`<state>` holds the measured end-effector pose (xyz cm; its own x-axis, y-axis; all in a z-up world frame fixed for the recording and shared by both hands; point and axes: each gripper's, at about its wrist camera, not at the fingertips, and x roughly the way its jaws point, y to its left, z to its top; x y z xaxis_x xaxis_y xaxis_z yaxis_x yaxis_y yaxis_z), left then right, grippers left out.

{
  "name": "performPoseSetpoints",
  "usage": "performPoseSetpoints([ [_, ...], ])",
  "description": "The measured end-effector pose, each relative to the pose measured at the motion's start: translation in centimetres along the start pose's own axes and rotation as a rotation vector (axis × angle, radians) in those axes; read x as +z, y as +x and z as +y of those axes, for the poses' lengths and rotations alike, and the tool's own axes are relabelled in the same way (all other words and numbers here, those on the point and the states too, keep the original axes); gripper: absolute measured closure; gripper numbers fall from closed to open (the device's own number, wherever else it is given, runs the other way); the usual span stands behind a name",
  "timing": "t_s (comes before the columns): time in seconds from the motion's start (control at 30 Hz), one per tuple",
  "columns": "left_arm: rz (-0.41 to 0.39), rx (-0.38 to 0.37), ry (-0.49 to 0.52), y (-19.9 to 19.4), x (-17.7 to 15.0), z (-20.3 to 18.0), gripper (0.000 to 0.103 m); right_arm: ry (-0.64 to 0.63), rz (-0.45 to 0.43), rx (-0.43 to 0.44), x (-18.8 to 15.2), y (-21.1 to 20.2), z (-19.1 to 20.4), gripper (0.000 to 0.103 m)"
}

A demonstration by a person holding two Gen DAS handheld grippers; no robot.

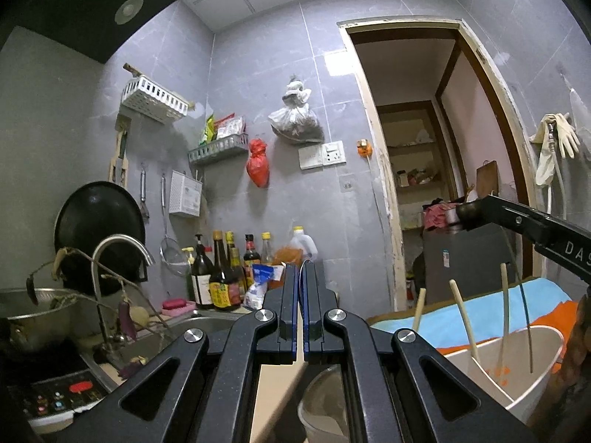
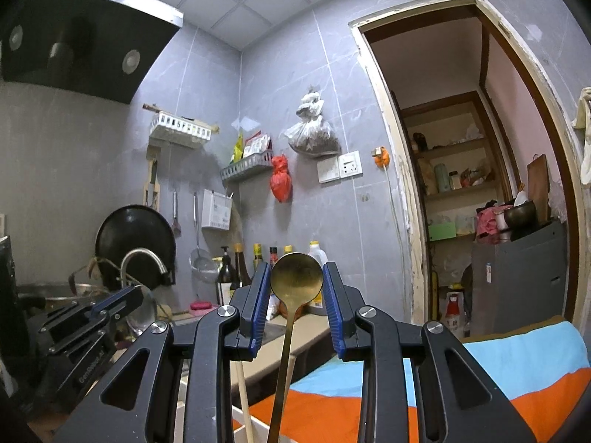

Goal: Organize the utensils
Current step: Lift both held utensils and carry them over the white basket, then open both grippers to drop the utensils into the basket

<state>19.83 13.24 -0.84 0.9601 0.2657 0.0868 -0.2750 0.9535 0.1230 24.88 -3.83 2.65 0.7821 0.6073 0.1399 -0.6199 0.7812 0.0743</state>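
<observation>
Parked left gripper [image 1: 300, 271] shut, seemingly empty; clamped right gripper [image 2: 295, 269] on brass spoon [image 2: 295, 286] by its bowl so the handle dangled into the white tub [image 1: 524, 395].

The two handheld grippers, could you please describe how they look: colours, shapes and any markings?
Both are matt black metal linkages with angular arms, triangular cut-outs and round silver pivot bolts. The left gripper and the right gripper each carry two straight fingers lined with ribbed blue pads. White lettering runs along the arms, only partly readable in both views. No cables or sleeves are visible.
</observation>
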Motion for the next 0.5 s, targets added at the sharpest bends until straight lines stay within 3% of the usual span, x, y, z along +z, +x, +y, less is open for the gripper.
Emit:
performPoseSetpoints([
  [0.23, 0.041, -0.086, -0.025, -0.4, 0.0, -0.2, 0.101, -0.031, 0.054, 0.006, -0.6, -0.4, 0.1, 0.076],
  [0.5, 0.144, -0.257, -0.132, -0.5, 0.5, 0.6, 0.098, -0.048, 0.107, 0.019, -0.7, -1.5, -0.1, 0.075],
])
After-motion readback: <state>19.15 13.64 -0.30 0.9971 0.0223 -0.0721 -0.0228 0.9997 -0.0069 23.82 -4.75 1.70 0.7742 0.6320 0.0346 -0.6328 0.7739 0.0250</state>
